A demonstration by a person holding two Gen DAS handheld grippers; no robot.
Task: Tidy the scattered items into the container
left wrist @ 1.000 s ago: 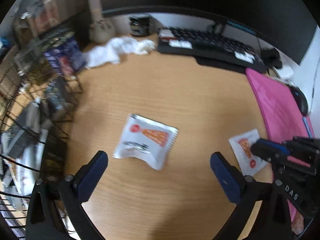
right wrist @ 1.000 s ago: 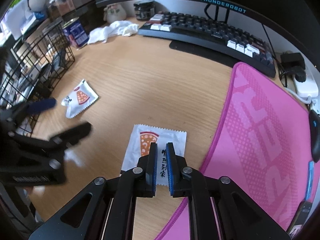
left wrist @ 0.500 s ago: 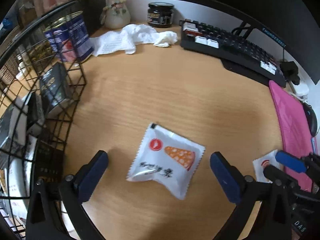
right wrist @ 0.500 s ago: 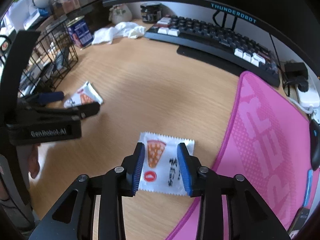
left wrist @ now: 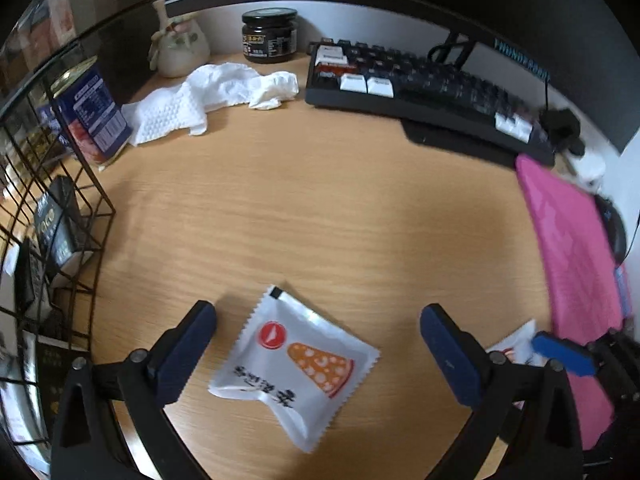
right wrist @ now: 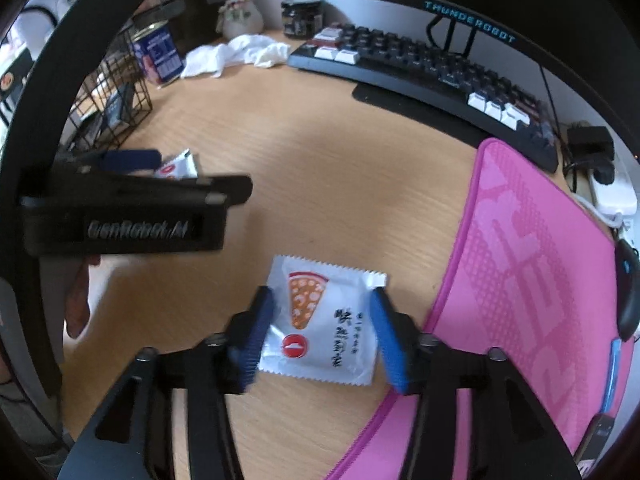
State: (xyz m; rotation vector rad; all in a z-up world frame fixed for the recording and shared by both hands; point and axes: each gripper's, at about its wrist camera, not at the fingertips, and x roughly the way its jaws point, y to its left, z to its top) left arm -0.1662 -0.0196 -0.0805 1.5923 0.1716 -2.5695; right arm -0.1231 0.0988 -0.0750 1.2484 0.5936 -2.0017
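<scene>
Two white snack sachets lie on one wooden table (left wrist: 320, 208), and two tongs stand over them. Largest on the table are the pink mat (right wrist: 532, 280) at right and the dark keyboard (right wrist: 420, 68) at the far edge; a black wire basket (left wrist: 60, 208) stands at left. Left tongs (left wrist: 318, 344) gape wide, their blue pads clear of the first sachet (left wrist: 296, 364), which lies flat between them. Right tongs (right wrist: 320, 332), whose jaws have just been opening, stand half apart around the second sachet (right wrist: 324, 320), just beside the mat's edge; whether the pads touch it cannot be told. Each sachet is serrated at its edges and printed with an orange pizza slice, a red disc and black characters.
</scene>
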